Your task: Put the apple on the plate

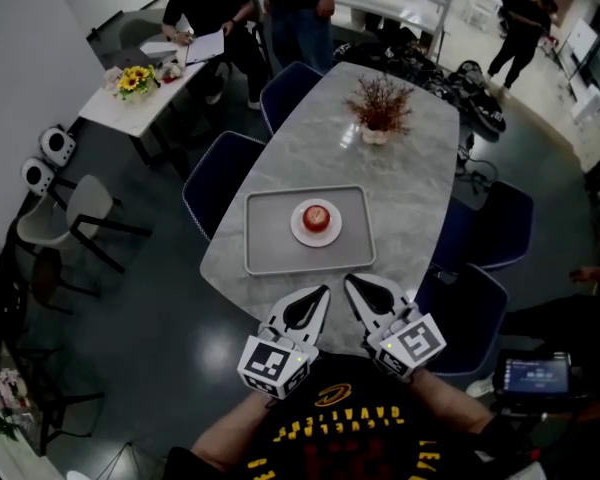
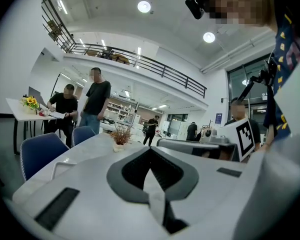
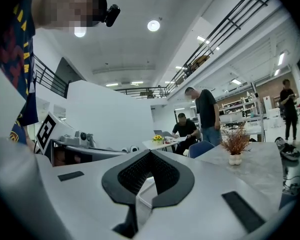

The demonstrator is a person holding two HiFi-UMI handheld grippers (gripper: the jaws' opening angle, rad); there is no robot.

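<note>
A red apple sits on a small white plate inside a grey tray on the marble table. My two grippers hang side by side just off the table's near edge, close to my chest, tips toward the tray. The left gripper is shut and holds nothing; its closed jaws fill the left gripper view. The right gripper looks shut too, also with nothing held. Neither touches the tray. The apple does not show in either gripper view.
A vase of dried twigs stands at the table's far end. Blue chairs flank the table at left and right. People sit and stand around a white desk at the back left.
</note>
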